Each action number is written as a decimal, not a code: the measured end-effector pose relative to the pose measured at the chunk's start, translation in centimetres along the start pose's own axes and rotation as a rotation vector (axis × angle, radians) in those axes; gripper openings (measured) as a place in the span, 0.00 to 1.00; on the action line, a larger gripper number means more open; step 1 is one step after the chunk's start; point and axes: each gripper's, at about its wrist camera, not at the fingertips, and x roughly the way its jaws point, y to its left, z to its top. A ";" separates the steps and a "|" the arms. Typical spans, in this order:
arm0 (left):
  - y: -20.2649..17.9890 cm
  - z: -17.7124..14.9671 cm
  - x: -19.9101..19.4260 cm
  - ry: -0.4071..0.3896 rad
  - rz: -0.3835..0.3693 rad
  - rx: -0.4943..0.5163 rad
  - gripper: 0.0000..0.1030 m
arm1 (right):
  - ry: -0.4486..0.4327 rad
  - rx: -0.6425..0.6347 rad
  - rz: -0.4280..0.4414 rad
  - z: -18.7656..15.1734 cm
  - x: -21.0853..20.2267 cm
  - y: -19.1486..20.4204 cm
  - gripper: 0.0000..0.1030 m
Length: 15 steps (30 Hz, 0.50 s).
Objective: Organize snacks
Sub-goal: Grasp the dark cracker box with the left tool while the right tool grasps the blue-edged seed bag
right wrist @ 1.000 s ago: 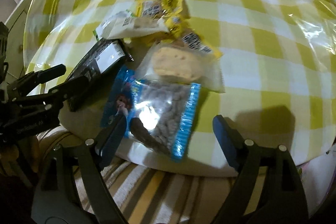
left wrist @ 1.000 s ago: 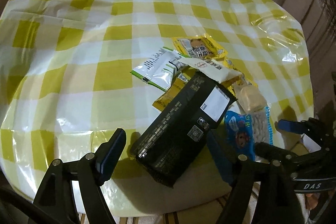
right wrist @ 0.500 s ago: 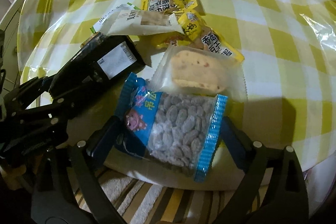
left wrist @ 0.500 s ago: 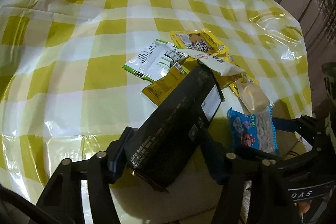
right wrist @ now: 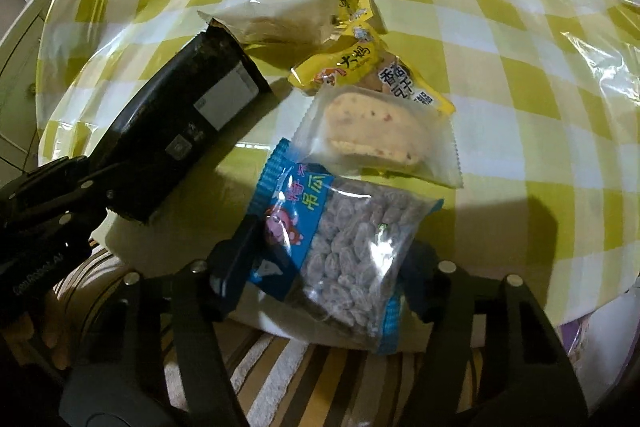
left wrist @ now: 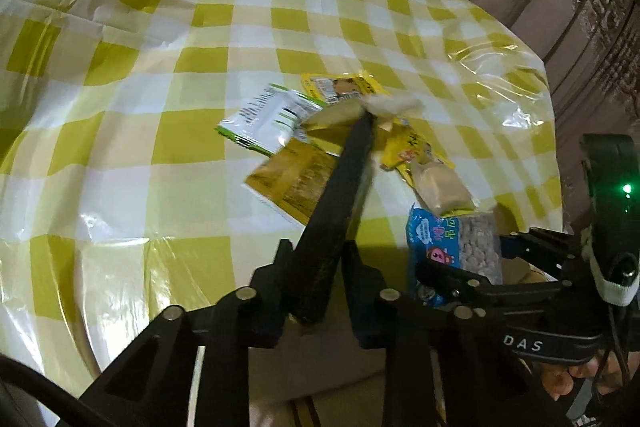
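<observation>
Left gripper (left wrist: 316, 279) clamps the black packet (left wrist: 340, 203); right gripper (right wrist: 324, 263) is closing around the blue packet (right wrist: 340, 239) at the table (left wrist: 120, 131) edge.

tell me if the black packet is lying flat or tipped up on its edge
Tipped up on edge. The black packet shows only its thin side between the left gripper pads, its far end lifted over the yellow packets.

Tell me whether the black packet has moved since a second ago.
Yes. The black packet lay flat by the yellow packets; now it is tipped up on edge, pinched in the closing left gripper, its far end raised over them.
</observation>
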 end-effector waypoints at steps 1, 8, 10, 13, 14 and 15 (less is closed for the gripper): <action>-0.3 -0.1 -0.2 -0.001 -0.005 0.004 0.18 | -0.004 0.001 0.002 -0.1 -0.3 -0.1 0.58; -1.8 -0.9 -1.3 -0.002 0.001 0.023 0.15 | -0.046 0.010 0.033 -1.1 -1.9 -1.4 0.34; -2.1 -1.0 -1.7 -0.014 0.010 0.021 0.15 | -0.051 0.013 0.050 -1.3 -2.2 -1.8 0.32; -2.3 -1.2 -2.2 -0.023 0.017 0.016 0.15 | -0.065 0.016 0.077 -1.9 -3.2 -2.3 0.28; -2.4 -1.3 -2.4 -0.025 0.020 0.014 0.15 | -0.072 0.016 0.087 -1.9 -3.5 -2.3 0.27; -2.5 -1.3 -2.5 -0.027 0.022 0.012 0.15 | -0.079 0.014 0.092 -2.1 -3.8 -2.3 0.27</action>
